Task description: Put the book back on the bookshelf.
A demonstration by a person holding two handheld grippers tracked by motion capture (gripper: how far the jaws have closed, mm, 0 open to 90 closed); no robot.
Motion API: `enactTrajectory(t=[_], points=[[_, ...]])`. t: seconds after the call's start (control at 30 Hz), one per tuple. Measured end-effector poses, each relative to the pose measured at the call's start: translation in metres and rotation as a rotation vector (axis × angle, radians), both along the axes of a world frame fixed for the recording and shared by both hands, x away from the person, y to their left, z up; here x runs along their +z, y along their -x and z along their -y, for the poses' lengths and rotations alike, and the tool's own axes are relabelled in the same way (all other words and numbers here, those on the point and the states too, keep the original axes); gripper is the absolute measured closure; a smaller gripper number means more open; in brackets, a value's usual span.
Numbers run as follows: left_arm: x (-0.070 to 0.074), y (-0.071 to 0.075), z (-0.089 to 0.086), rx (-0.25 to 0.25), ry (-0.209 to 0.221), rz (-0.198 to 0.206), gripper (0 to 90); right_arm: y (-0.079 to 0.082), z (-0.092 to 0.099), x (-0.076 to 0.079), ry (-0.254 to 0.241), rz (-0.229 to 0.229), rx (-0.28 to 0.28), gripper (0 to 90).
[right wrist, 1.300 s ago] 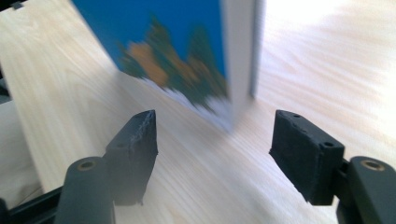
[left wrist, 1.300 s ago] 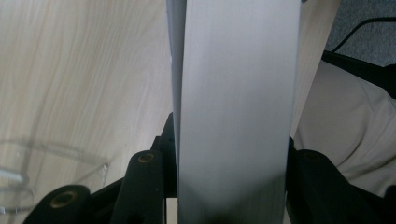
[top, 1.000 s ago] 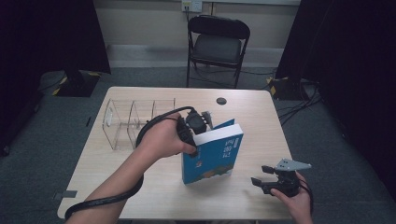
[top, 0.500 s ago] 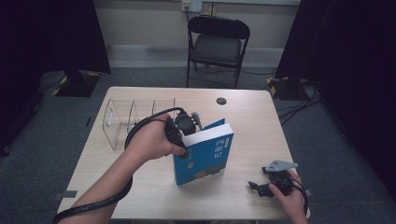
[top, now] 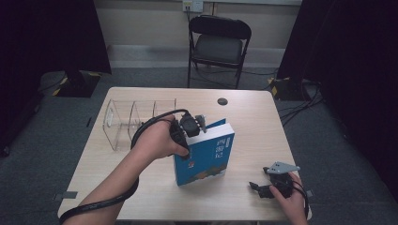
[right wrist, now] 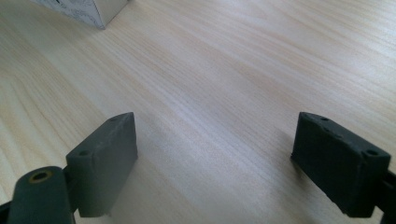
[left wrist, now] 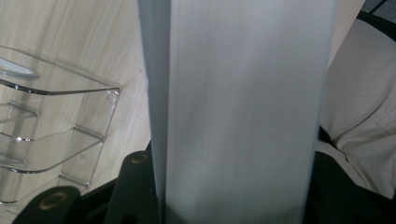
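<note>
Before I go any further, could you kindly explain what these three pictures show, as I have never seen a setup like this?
Gladly. There is no robot arm here: a person sits at a wooden table and holds hand-held tongs in each hand. The high view looks down from above the person. The other two pictures come from small cameras riding on the tongs themselves.

The left tongs are shut on a thick blue book, standing it on its edge; up close, its white page block sits between the black jaws. The right tongs are open above bare wood, and their jaws have just been opening with nothing between them.

Also on the table: a clear plastic organiser with compartments, and a small dark round thing.
</note>
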State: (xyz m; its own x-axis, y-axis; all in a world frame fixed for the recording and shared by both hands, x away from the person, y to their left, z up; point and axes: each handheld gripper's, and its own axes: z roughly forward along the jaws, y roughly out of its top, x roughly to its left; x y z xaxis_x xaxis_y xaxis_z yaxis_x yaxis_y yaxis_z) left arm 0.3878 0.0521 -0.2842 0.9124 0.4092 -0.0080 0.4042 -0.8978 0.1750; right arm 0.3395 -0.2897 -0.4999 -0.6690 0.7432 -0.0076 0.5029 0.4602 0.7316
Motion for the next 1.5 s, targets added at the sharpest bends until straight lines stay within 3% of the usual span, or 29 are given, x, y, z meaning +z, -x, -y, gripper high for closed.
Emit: enactTrajectory(t=[0.1, 0.23, 0.7, 1.0, 1.43, 1.5], points=[[-0.006, -0.001, 0.003, -0.023, -0.023, -0.011, 56.6, 0.000, 0.000, 0.000, 0.000, 0.000, 0.000, 13.1], [-0.009, -0.003, 0.004, -0.016, 0.011, -0.017, 57.8, 0.000, 0.000, 0.000, 0.000, 0.000, 0.001, 13.1], [-0.010, -0.004, 0.006, -0.008, 0.015, -0.024, 58.6, 0.001, 0.000, 0.000, -0.001, 0.003, 0.005, 13.1], [-0.012, -0.004, 0.011, -0.030, -0.020, -0.019, 58.3, 0.001, 0.000, 0.000, -0.001, 0.003, 0.005, 13.1], [-0.012, -0.004, 0.012, 0.039, -0.027, -0.042, 59.3, 0.001, 0.000, 0.000, -0.002, 0.001, 0.012, 13.1], [-0.012, -0.005, 0.012, 0.030, -0.030, -0.039, 59.4, 0.001, -0.001, 0.000, -0.006, 0.001, 0.015, 13.1]])
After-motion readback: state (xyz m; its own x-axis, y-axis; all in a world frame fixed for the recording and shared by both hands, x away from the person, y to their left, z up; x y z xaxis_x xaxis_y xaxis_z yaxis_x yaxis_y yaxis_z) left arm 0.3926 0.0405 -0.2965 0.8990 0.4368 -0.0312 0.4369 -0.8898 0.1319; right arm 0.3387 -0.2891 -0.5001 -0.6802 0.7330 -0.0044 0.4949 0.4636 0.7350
